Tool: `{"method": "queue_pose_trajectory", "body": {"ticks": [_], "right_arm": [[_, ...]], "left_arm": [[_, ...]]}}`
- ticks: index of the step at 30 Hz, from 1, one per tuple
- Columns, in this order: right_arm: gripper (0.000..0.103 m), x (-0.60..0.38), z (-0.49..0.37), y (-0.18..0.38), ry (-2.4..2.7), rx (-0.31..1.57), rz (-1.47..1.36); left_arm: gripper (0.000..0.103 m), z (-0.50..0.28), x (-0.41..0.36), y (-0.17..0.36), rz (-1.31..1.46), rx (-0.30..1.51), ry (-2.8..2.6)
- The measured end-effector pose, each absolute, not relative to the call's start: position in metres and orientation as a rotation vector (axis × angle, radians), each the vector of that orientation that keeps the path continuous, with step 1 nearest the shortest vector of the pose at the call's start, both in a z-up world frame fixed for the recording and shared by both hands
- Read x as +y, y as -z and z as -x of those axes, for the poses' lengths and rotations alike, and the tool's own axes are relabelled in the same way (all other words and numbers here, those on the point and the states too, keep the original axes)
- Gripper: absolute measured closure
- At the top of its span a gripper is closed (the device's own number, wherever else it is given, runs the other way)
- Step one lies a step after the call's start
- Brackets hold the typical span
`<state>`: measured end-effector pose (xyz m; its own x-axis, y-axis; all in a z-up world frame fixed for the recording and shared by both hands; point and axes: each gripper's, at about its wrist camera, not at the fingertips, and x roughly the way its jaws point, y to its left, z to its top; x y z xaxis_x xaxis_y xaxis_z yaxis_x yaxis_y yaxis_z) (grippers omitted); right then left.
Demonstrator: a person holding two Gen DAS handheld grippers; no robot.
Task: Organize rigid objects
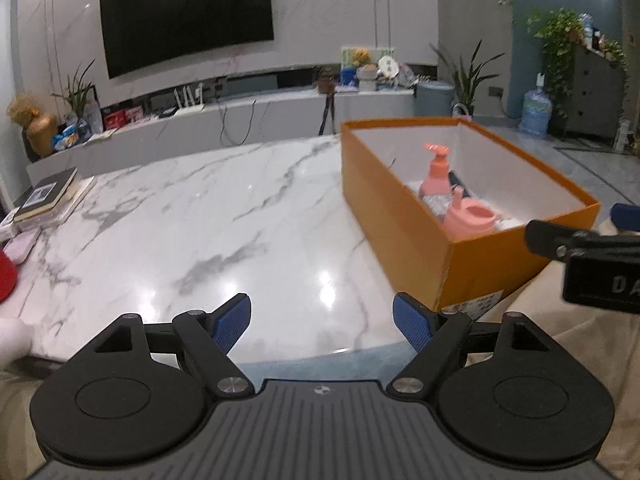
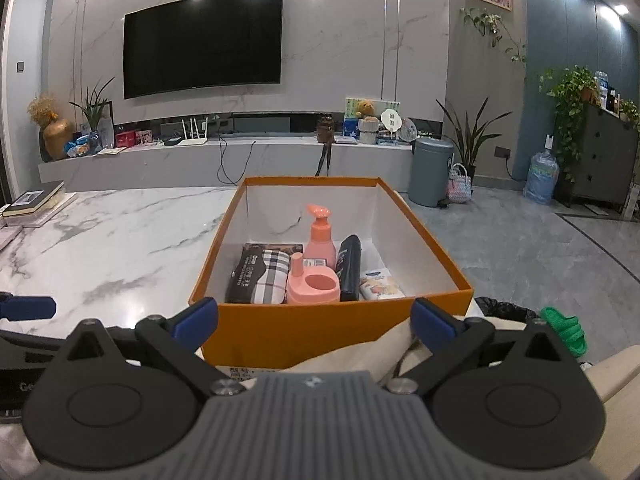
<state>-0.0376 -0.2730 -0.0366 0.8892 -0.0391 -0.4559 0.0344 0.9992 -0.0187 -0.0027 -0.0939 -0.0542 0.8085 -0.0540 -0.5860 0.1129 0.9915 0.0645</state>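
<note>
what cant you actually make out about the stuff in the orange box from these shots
- Left wrist view: the orange box near wall hides the lower parts of the pink pump bottle and pink cup; the other contents are out of sight.
- Right wrist view: label text on the checked pouch, dark bottle and small white packet is too small to read.
- Right wrist view: the cup hides the pump bottle's base.

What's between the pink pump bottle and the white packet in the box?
The black bottle, leaning between the pink pump bottle and the white packet inside the orange box; right wrist view shows it.
</note>
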Motion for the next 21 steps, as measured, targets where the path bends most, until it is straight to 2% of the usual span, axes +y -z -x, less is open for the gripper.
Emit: {"method": "queue_pose_trajectory", "body": {"ticks": [21], "right_arm": [[0.003,-0.2764,0.0373,0.0392,0.039,0.485,-0.006]], "left_arm": [[0.008,0.0041,-0.0918,0.0492,-0.085,0.633,0.084]]}}
